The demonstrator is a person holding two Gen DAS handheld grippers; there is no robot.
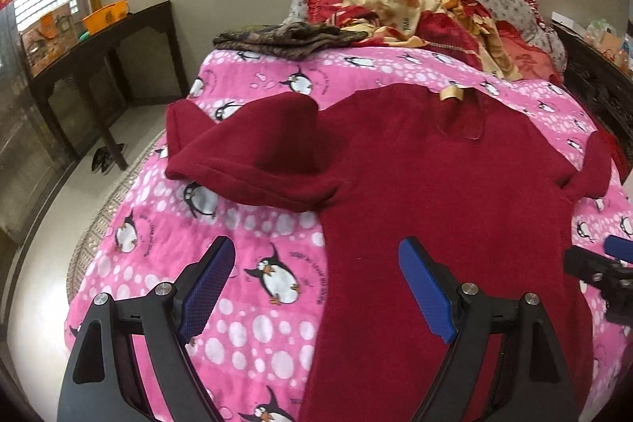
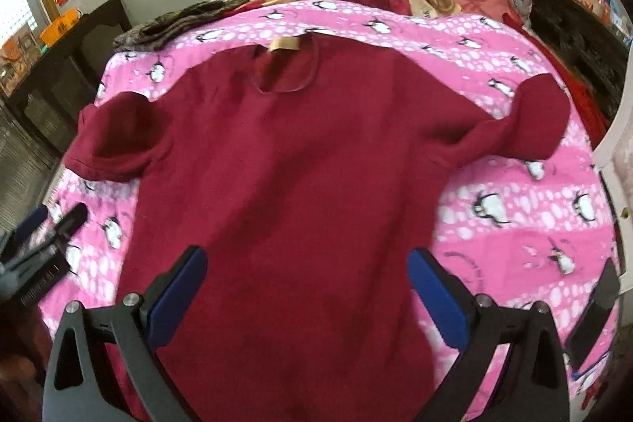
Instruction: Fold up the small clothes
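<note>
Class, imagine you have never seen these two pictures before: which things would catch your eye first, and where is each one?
First comes the dark red sweater, spread flat with both sleeves out, in the middle of a bright pink penguin blanket that covers the bed. Next, the open left gripper and open right gripper hover over the sweater's lower part. Behind, a heap of red and cream bedding is piled at the bed's far end.

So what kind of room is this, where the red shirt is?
Most likely a bedroom. The red shirt lies on a bed with a pink penguin blanket, rumpled bedding is piled at the far end, and shoes sit on the floor.
</note>
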